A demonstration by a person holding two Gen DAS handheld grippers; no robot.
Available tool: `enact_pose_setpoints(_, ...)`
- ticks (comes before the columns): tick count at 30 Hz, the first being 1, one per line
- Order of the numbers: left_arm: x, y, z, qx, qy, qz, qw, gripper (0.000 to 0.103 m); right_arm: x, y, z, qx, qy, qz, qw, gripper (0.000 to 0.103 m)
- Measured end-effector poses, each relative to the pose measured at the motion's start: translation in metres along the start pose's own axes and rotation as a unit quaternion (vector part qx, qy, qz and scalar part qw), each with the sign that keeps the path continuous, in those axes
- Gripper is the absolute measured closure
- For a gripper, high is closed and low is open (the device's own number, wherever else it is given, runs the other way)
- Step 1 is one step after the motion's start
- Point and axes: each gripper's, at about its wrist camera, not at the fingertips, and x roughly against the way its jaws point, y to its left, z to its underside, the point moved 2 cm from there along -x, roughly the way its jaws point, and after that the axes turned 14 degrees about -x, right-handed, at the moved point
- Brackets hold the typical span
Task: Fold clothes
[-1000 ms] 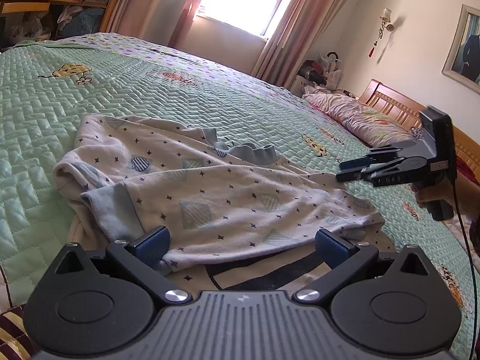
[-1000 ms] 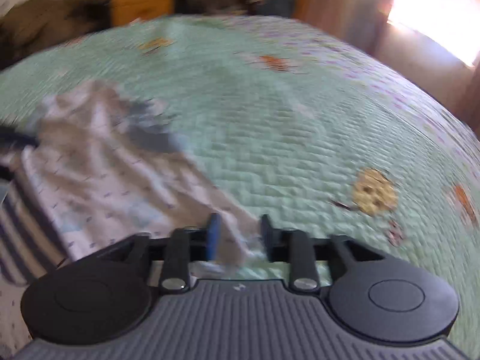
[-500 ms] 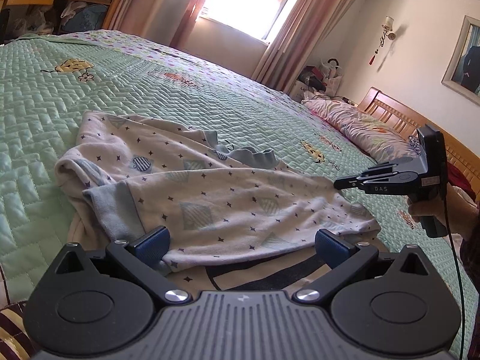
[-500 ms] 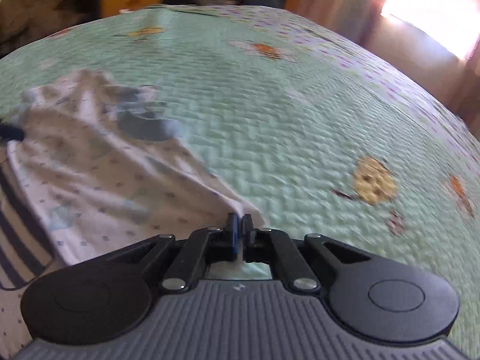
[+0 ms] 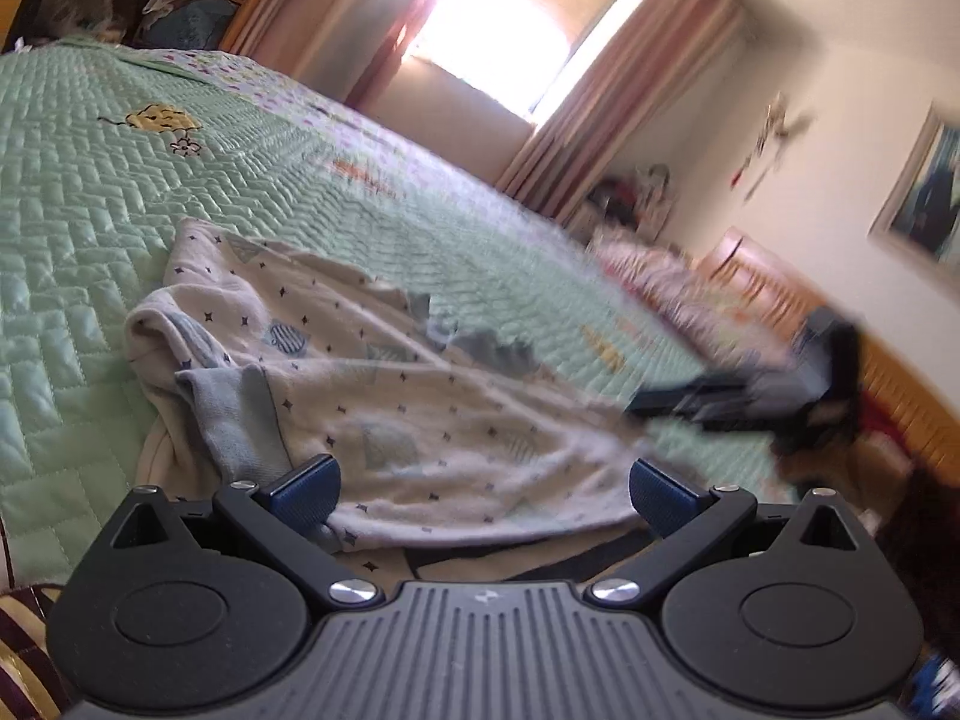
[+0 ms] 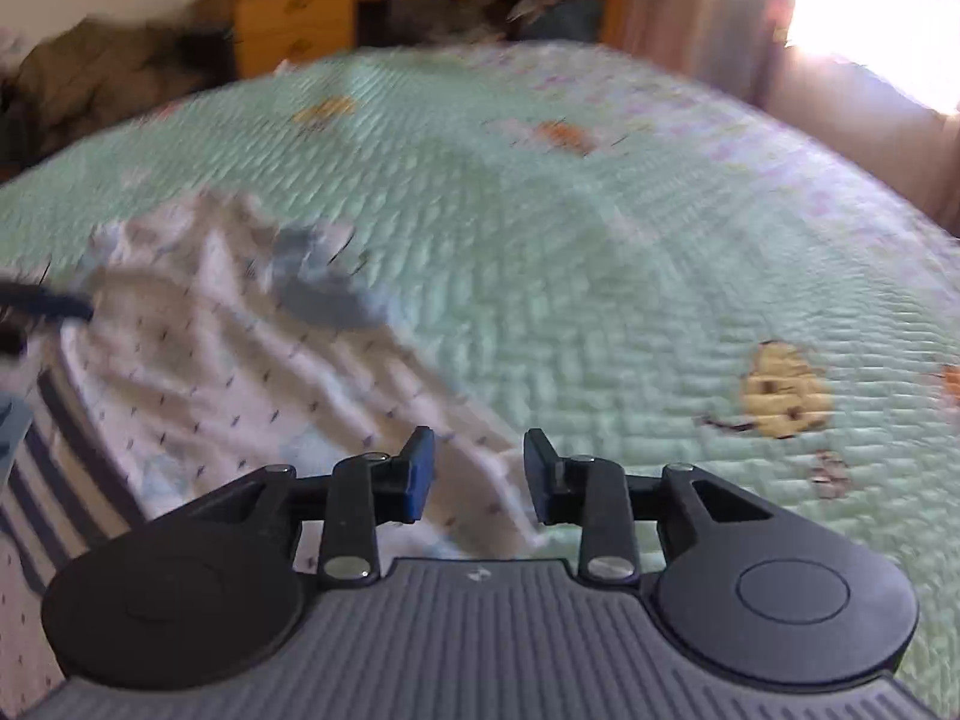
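The left gripper (image 5: 483, 492) has its jaws spread wide over the near hem of the shirt (image 5: 384, 402), gripping nothing, probably lined up for a corner. The right gripper (image 6: 477, 468) is partly open with a shirt edge lying loose between its jaws. Only the right view shows the striped cloth (image 6: 42, 468) underneath clearly.

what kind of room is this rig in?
A home bedroom, almost certainly. A large bed under a green quilted bedspread, a pillow against a wooden headboard, and a curtained window show it. A star-print garment lies on the bedspread.
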Motion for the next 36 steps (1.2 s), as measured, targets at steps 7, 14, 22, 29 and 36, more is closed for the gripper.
enact_pose_setpoints(7, 0.019, -0.012, -0.003, -0.035, -0.078, 0.006, 0.9963, 0.001, -0.014, 0.008, 0.012, 0.005, 0.028, 0.010, 1.000, 0.099)
enact_pose_setpoints(14, 0.013, -0.010, -0.004, -0.034, -0.063, 0.001, 0.9974, 0.001, 0.008, -0.006, 0.017, -0.028, -0.007, 0.069, 0.997, 0.100)
enact_pose_setpoints(22, 0.000, 0.006, 0.002, 0.004, -0.019, -0.010, 0.9998, 0.001, 0.015, -0.026, 0.020, -0.124, -0.086, 0.040, 0.988, 0.076)
enact_pose_setpoints(29, 0.002, 0.003, -0.005, 0.011, -0.012, -0.008, 0.9998, 0.001, 0.069, 0.005, 0.054, -0.098, -0.167, 0.097, 0.976, 0.053)
enact_pose_setpoints(36, -0.016, -0.030, -0.032, -0.041, -0.003, -0.002, 0.9992, 0.001, 0.054, 0.046, 0.087, 0.001, -0.142, 0.181, 0.973, 0.020)
